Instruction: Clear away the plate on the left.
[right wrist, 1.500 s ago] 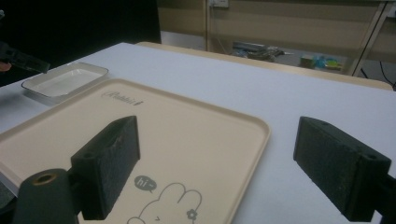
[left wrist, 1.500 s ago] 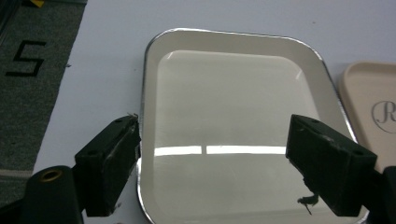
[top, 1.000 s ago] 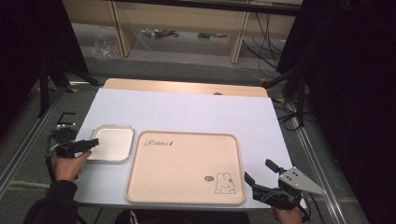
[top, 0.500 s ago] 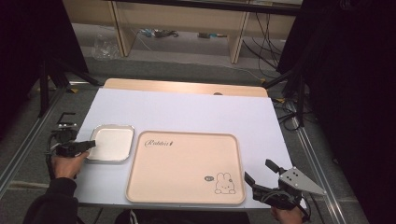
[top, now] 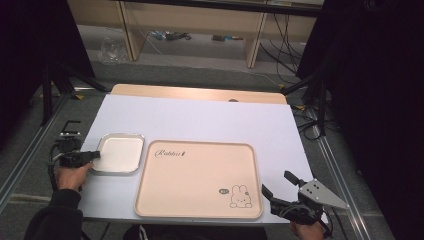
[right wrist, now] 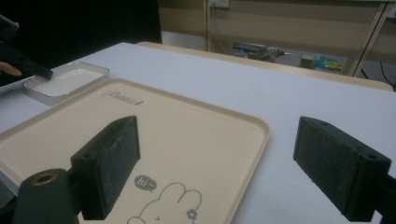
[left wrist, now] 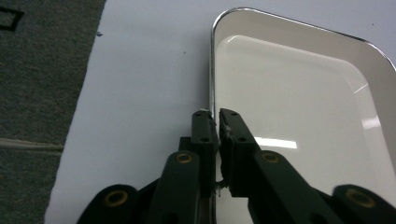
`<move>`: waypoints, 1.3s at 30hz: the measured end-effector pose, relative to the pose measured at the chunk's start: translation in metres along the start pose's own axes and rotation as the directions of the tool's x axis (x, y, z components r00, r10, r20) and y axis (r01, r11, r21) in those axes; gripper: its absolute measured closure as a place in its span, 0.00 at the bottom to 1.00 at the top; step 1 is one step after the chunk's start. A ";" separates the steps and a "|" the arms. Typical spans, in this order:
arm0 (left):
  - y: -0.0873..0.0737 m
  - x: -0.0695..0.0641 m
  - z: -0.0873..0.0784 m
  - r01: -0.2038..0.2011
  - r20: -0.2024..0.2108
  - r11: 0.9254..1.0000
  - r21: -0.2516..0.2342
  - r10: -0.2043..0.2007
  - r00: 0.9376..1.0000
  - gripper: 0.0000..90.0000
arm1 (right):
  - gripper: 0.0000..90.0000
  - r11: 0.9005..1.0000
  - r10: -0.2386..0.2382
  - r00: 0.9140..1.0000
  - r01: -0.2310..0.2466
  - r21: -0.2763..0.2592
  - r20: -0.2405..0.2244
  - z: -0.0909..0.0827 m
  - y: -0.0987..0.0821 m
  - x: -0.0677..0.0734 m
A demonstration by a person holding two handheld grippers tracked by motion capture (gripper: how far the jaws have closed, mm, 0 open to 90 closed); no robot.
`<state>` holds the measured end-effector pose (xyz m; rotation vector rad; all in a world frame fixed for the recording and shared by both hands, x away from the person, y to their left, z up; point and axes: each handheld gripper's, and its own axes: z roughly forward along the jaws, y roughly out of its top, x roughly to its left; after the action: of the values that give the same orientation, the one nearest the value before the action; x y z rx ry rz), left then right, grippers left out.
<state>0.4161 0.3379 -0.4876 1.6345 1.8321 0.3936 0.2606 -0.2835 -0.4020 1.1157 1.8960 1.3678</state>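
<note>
A small white tray with a metal rim point(top: 120, 152) lies at the table's left. My left gripper point(top: 93, 156) is shut on the rim at its left edge. In the left gripper view the two jaws point(left wrist: 215, 122) pinch the rim of that tray point(left wrist: 299, 93) edge-on. A large beige tray with a rabbit drawing point(top: 197, 175) lies beside it, nothing on it. My right gripper point(top: 276, 183) stands open just off the beige tray's near right corner, nothing between its pads. The right gripper view looks across the beige tray point(right wrist: 154, 116) toward the small tray point(right wrist: 65, 79) and the left gripper point(right wrist: 44, 73).
The white table top point(top: 200, 115) is bare behind both trays, with a wooden strip point(top: 200, 93) along its far edge. Metal frame rails point(top: 30, 145) run along the floor on both sides. Low shelves with cables point(top: 200, 30) stand beyond the table.
My left gripper and the small white tray have shifted slightly to the left. The right gripper has not moved.
</note>
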 end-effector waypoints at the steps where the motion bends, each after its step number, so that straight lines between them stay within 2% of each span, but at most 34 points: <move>1: 0.000 0.000 0.000 0.007 0.022 1.000 -0.002 -0.007 1.000 0.96 | 0.17 1.000 -0.002 1.000 0.002 -0.002 0.002 0.000 0.000 0.000; 2: 0.000 0.000 0.000 0.013 0.040 1.000 -0.013 -0.013 0.999 0.96 | 0.17 1.000 -0.002 1.000 0.002 -0.002 0.002 0.000 0.000 0.000; 4: 0.001 -0.002 0.000 0.026 0.042 0.999 -0.025 -0.025 0.999 0.97 | 0.17 1.000 -0.001 1.000 0.001 0.001 0.001 0.000 0.000 0.000; 6: 0.001 -0.003 -0.003 0.015 0.040 0.999 -0.028 -0.014 0.999 0.97 | 0.17 1.000 0.002 1.000 -0.002 -0.012 0.003 0.001 0.000 0.000; 10: 0.002 -0.006 -0.006 0.012 0.044 0.999 -0.046 -0.010 0.999 0.98 | 0.17 1.000 -0.002 1.000 0.003 -0.002 0.004 0.000 0.000 0.000; 12: 0.002 -0.008 -0.007 0.033 0.051 0.997 -0.075 -0.029 0.998 0.98 | 0.17 1.000 -0.002 1.000 0.002 -0.001 0.003 0.000 0.000 0.000; 14: 0.003 -0.009 -0.009 0.021 0.043 0.997 -0.074 -0.018 0.999 0.98 | 0.17 1.000 -0.003 1.000 0.003 -0.003 0.003 0.000 0.000 0.000; 15: 0.004 -0.009 -0.009 0.024 0.059 0.997 -0.078 -0.019 0.998 0.98 | 0.17 1.000 -0.004 1.000 0.004 -0.002 0.004 0.000 0.000 0.000; 18: 0.004 -0.009 -0.010 0.034 0.067 0.996 -0.080 -0.029 0.997 0.98 | 0.17 1.000 0.012 1.000 -0.012 -0.022 -0.002 0.002 -0.001 0.000; 22: 0.007 -0.010 -0.013 0.060 0.088 0.993 -0.105 -0.051 0.995 0.98 | 0.17 1.000 0.011 1.000 -0.011 -0.023 -0.001 0.002 -0.001 0.000; 28: 0.009 -0.015 -0.018 0.077 0.116 0.988 -0.130 -0.062 0.991 0.98 | 0.17 1.000 0.012 1.000 -0.012 -0.022 -0.001 0.002 -0.001 0.000; 37: 0.011 -0.026 -0.024 0.067 0.156 0.987 -0.149 -0.044 0.987 0.98 | 0.17 1.000 0.015 1.000 -0.015 -0.019 -0.004 0.001 0.000 0.000; 39: 0.011 -0.030 -0.025 0.070 0.172 0.985 -0.156 -0.043 0.984 0.98 | 0.17 1.000 0.015 1.000 -0.015 -0.019 -0.004 0.001 0.000 0.000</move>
<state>0.4091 0.3161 -0.4540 1.4566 1.6718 0.3576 0.2611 -0.2826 -0.4026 1.1204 1.8770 1.3942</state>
